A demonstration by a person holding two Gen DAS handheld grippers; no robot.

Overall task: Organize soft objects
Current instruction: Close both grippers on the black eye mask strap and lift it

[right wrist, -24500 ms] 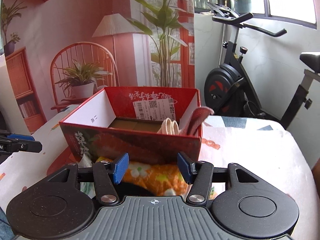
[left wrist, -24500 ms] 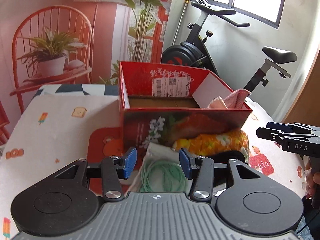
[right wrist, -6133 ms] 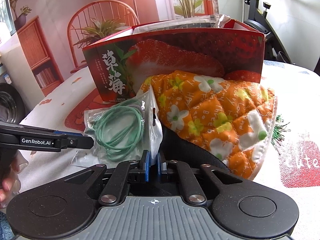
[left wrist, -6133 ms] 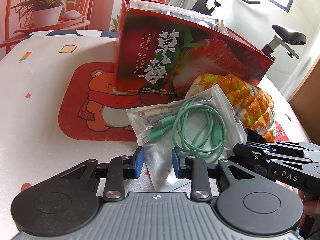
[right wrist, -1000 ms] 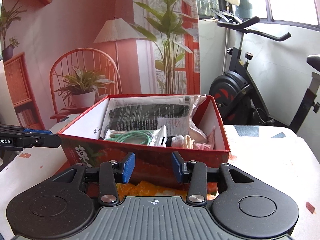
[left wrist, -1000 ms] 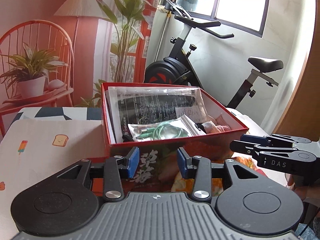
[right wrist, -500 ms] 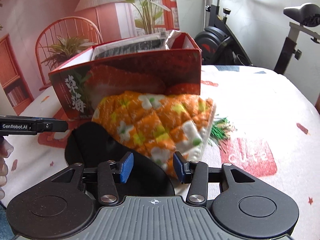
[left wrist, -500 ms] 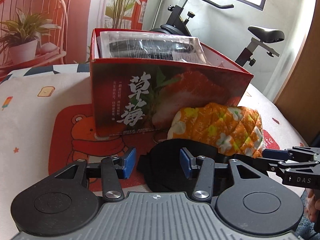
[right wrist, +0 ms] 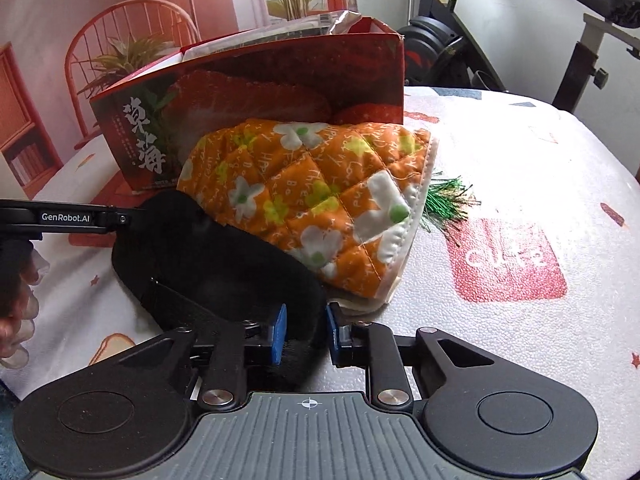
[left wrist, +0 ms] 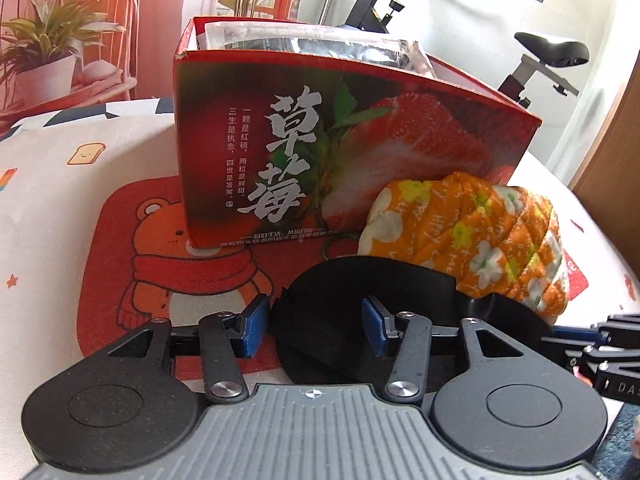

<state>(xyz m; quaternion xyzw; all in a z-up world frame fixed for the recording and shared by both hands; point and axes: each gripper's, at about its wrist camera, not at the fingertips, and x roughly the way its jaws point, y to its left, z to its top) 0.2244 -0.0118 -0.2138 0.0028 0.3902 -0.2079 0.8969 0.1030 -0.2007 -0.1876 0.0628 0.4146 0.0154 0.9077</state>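
Beside red box (left wrist: 340, 152), R tool (right wrist: 305, 330) pinches floppy black pad (right wrist: 208, 256); L tool (left wrist: 314, 330) open.

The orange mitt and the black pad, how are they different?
The mitt is orange with flowers; the pad is plain black. The mitt is puffy and quilted; the pad looks flatter. The mitt lies partly on the pad. The right gripper is closing around the pad's edge, not the mitt. Both lie outside the box.
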